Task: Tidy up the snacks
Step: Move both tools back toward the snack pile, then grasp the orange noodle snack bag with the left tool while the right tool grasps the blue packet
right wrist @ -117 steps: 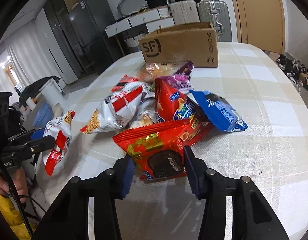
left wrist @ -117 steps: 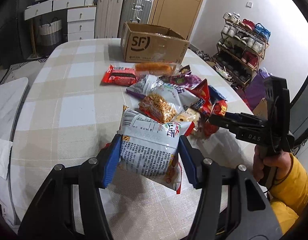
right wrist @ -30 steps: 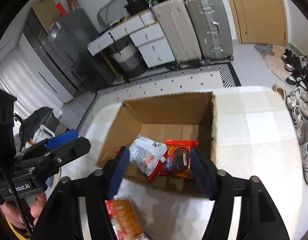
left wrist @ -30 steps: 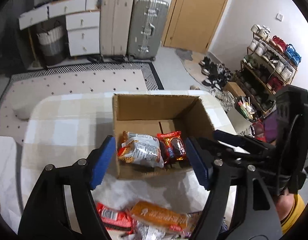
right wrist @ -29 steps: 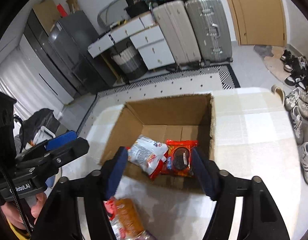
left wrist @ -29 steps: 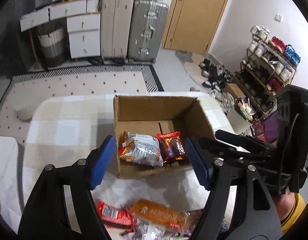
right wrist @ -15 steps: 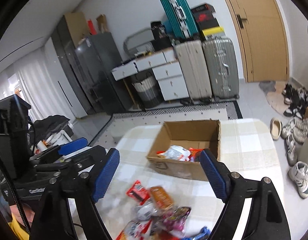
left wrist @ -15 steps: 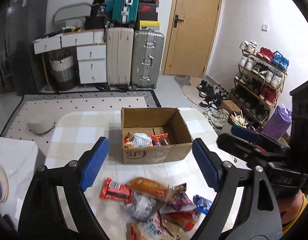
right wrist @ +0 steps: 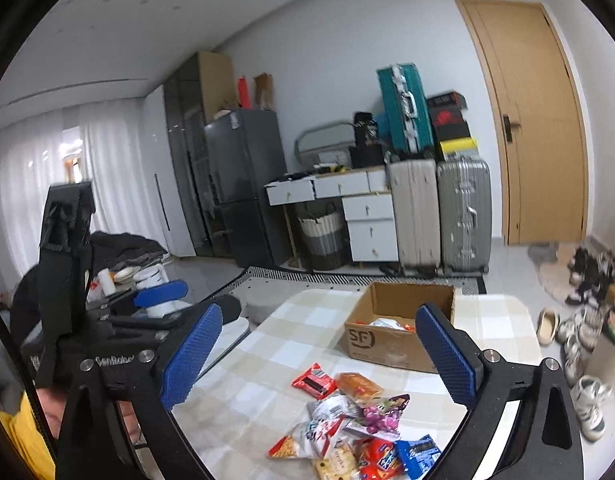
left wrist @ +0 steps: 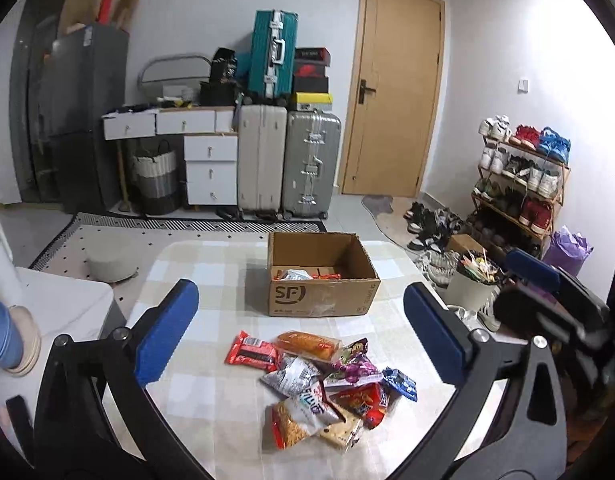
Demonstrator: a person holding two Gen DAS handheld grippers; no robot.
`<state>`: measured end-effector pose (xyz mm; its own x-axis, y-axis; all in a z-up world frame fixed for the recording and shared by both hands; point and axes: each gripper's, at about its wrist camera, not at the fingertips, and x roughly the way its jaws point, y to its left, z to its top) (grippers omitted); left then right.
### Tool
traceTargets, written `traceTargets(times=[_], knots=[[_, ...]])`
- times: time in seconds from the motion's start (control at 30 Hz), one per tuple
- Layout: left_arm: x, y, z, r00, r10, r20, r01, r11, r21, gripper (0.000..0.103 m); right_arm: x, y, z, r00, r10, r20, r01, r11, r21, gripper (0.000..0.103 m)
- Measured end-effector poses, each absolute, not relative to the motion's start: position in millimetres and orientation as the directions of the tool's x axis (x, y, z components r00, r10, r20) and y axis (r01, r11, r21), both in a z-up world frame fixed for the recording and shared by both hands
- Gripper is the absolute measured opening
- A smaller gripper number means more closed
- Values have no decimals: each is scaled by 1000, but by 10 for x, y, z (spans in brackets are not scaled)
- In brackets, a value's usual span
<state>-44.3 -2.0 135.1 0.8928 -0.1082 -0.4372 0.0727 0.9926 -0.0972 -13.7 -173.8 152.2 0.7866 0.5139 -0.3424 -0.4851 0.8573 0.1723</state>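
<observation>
Checked cloth covers the surface (left wrist: 211, 420), which sits in a cluttered room. Nearest, the left tool (left wrist: 299, 334) and right tool (right wrist: 327, 360) hang above it, jaws opening with nothing between them, probably freed for the next pick. Below lies the snack pile (left wrist: 323, 384), loose and overlapping, so a single packet at its edge looks easiest to take. Beyond it stands the cardboard box (left wrist: 321, 300), open-topped with a couple of packets inside, evidently the collecting place. Suitcases (left wrist: 287, 160) line the far wall.
</observation>
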Motion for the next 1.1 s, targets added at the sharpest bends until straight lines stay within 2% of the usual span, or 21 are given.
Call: traceTargets(times=[0.07,0.27,0.47,0.67,0.83,0.93,1.1], knots=[[-685,11,1365,901,-109,-420,74,992,-99,102,-260,-1698,1485,794,509,-333,-486,860,156,102],[-1338,133,1266,919,-80,-387,52,995,-81,102,-454,-1726,1220,761,549,-344,-500,835,227,102],[-1609,305,905,920,-54,-389,21,996,-90,102,-606,-1774,925,776,520,-357,-474,854,214,102],[-1458,488,310,858,-83,-506,22,992,-126,102,-567,-1874,549,797,450,-402,-420,892,166,102],[-946,500,-226,770,-147,-620,42,983,-180,102,-365,-2052,135,770,442,-459,-375,897,235,102],[-652,442,-518,720,-189,-668,71,977,-200,102,-223,-2082,-66,759,403,-512,-327,915,236,102],[-182,442,-855,659,-219,-719,54,968,-246,102,-106,-2067,-288,748,409,-523,-331,912,241,102]])
